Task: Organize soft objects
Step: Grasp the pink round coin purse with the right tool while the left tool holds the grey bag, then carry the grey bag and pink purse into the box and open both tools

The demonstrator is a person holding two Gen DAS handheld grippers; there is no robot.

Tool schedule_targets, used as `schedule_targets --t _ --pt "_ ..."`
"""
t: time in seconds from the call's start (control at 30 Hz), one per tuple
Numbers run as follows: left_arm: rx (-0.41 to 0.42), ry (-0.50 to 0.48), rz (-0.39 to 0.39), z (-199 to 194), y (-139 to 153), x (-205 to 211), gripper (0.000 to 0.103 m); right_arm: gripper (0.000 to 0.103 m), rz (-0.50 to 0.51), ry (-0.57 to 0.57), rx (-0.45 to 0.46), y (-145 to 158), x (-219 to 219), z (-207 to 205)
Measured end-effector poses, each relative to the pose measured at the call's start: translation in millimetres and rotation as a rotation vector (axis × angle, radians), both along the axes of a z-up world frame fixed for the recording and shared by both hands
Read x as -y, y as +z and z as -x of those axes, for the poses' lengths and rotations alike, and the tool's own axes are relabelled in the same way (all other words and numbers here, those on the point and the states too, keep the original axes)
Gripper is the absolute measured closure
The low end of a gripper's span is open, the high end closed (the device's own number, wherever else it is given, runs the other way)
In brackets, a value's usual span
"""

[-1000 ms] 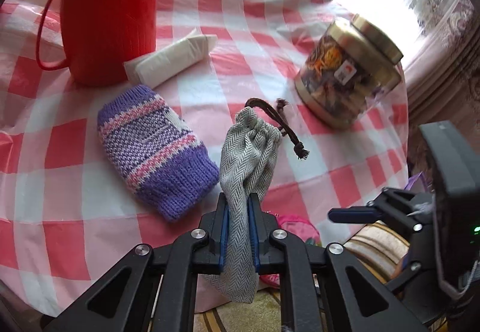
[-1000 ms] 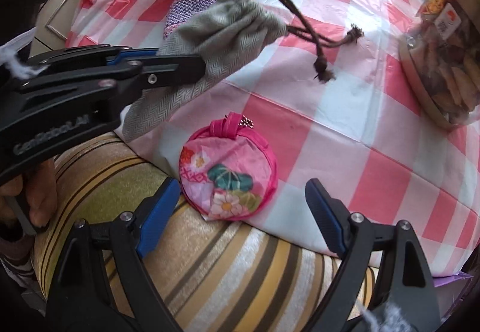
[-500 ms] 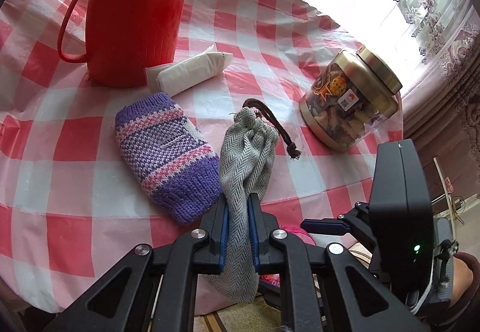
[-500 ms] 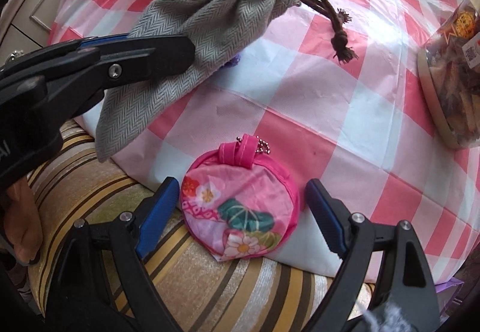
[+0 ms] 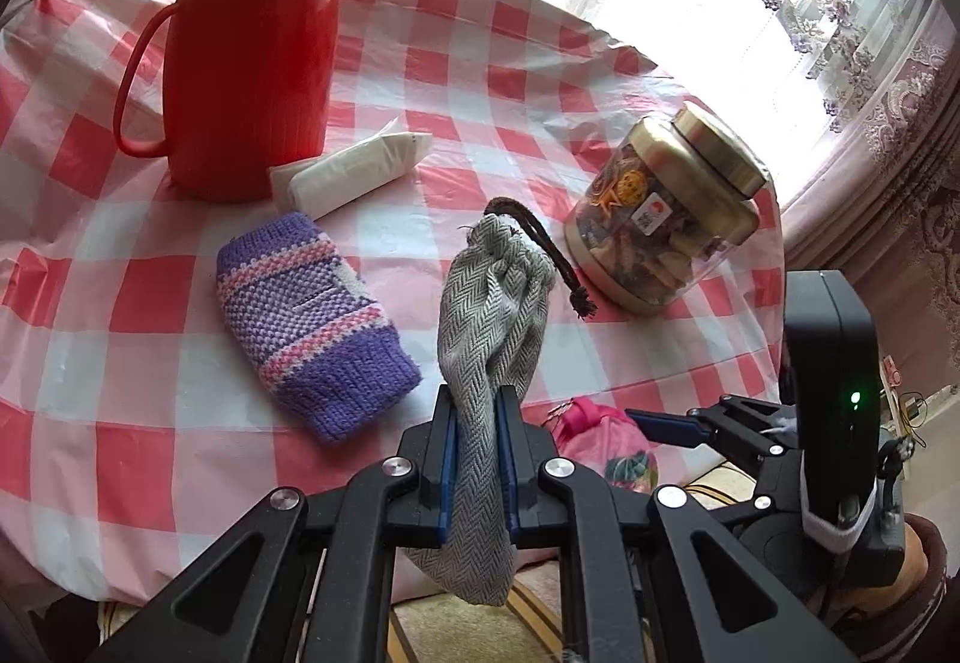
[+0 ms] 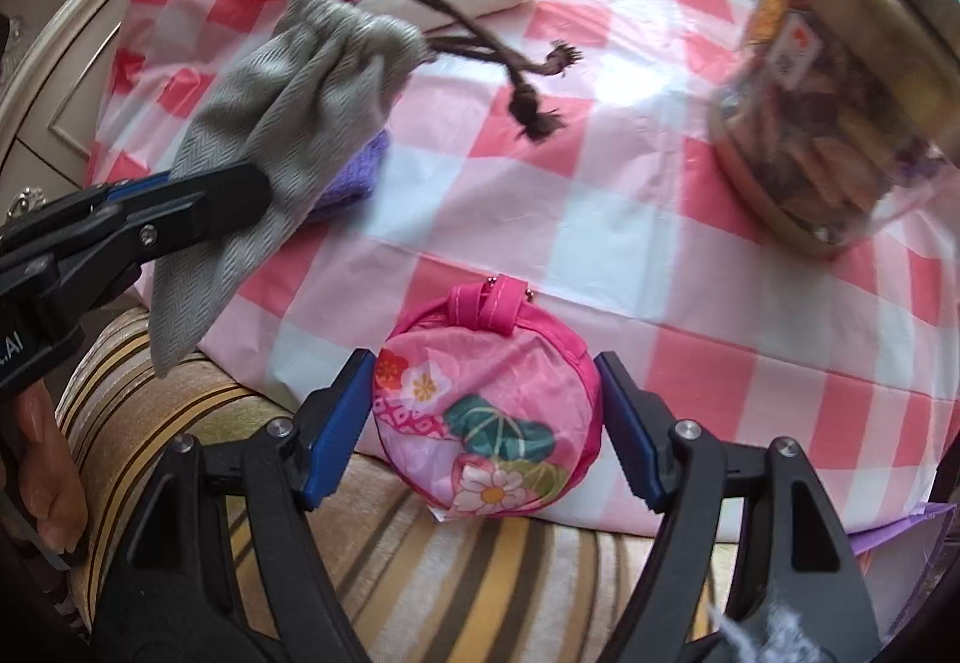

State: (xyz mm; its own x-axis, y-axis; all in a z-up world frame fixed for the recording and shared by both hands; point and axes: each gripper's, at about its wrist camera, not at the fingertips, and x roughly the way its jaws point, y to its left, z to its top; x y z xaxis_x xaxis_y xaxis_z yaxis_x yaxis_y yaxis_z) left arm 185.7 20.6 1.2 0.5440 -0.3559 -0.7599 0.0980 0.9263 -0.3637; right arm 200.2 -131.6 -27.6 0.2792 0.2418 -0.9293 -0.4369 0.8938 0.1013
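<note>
My left gripper [image 5: 477,423] is shut on a grey herringbone drawstring pouch [image 5: 492,315] and holds it lifted above the checked tablecloth [image 5: 120,363]; its brown cord dangles. A purple and pink knitted pouch [image 5: 312,315] lies on the cloth just left of it. At the table's near edge a round pink flowered pouch [image 6: 486,411] hangs over onto the seat. My right gripper [image 6: 483,363] straddles it, jaws closing, blue pads at its two sides; the pouch does not look squeezed.
A red thermos jug [image 5: 252,51] stands at the back left, with a white tissue pack [image 5: 354,171] lying beside it. A gold-lidded snack jar [image 5: 666,225] stands at the right. A striped cushion [image 6: 480,573] lies below the table edge.
The right gripper has come down around the pink pouch and its jaws have narrowed towards it. The left gripper has risen a little with the grey pouch.
</note>
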Motion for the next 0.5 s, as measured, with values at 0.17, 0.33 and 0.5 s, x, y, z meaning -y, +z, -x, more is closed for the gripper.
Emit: schedule_targets --t 0.17,0.33,0.5 --pt "0.012 0.002 0.009 3.9 10.1 10.2 0.090 0.027 -0.015 -0.058 0.058 18.2 27.4 11.7" --pt "0.025 -0.010 0.028 7.5 18.7 28.0 0.090 0.027 -0.017 -0.108 0.123 36.6 50.8 28.6" --pt "0.035 -0.033 0.045 13.2 25.0 51.0 0.090 0.027 -0.034 -0.164 0.161 45.8 87.5 26.3"
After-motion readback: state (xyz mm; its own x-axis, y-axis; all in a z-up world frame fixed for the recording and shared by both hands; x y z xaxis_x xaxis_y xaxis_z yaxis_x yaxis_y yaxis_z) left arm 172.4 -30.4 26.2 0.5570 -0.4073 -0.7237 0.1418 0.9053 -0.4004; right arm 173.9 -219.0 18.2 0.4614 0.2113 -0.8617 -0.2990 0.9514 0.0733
